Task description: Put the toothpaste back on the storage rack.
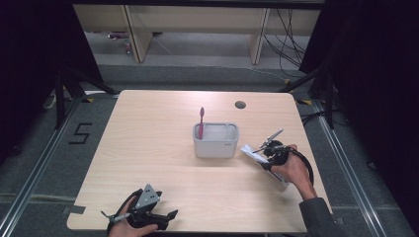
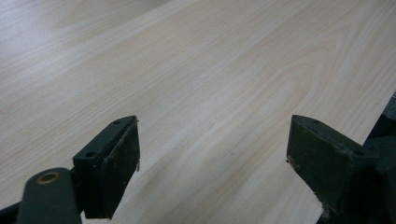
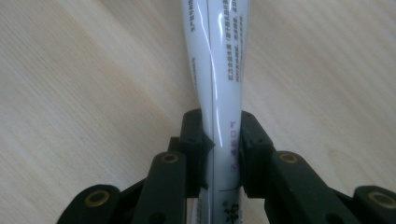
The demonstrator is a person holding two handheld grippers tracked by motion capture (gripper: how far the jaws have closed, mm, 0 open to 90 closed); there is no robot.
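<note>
The right tool (image 3: 223, 144) has its jaws pressed on a white tube (image 3: 219, 70); ahead of it the holder (image 1: 216, 140) with one toothbrush (image 1: 201, 121) waits. The left tool (image 2: 212, 163) rests wide open, empty.

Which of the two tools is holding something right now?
The right tool: its jaws pinch a white tube. The left tool stands open over bare table.

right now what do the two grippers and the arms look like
Both grippers are black. The left gripper has a grey three-cornered plate on top and flat, worn rectangular pads. The right gripper has linked black arms with brass-coloured rivets, and a black cable loops from it. The right forearm wears a dark grey sleeve.
</note>
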